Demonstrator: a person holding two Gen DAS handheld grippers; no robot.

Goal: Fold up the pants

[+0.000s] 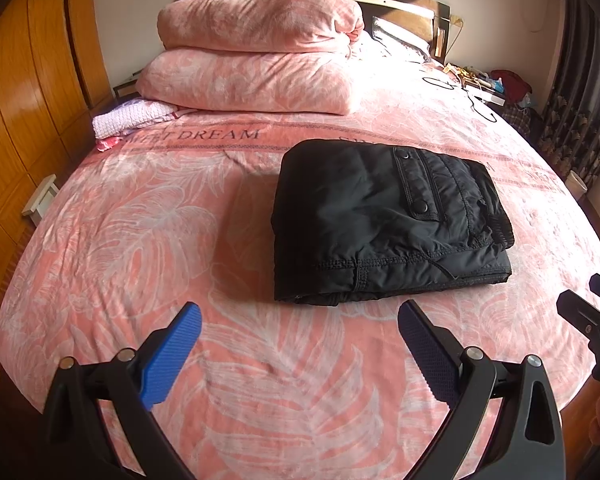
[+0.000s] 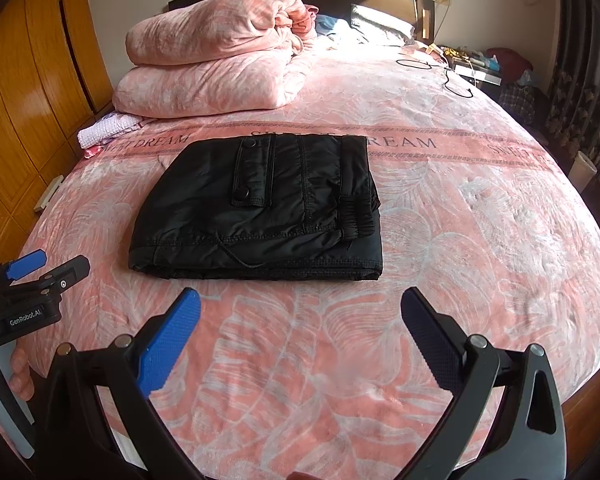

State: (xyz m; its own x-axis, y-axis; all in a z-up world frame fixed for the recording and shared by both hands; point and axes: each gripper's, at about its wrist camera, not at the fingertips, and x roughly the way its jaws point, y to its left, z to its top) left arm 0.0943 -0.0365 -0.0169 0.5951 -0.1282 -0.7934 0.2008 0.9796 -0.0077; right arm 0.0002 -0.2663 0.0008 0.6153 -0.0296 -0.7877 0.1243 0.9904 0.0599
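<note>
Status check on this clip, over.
Both hand-held grippers open, left, right, holding nothing. Pants folded flat on bed. Nothing in the way.

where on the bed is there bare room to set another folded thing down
Bare bedspread lies right of the folded black pants, and in a wide strip between the pants and both open grippers, left and right. It is crowded at the headboard end: stacked pink quilt, a white cloth, cables.

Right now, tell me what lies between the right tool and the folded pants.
Nothing: only bare pink bedspread separates the open right tool from the folded black pants, as the right wrist view shows.
</note>
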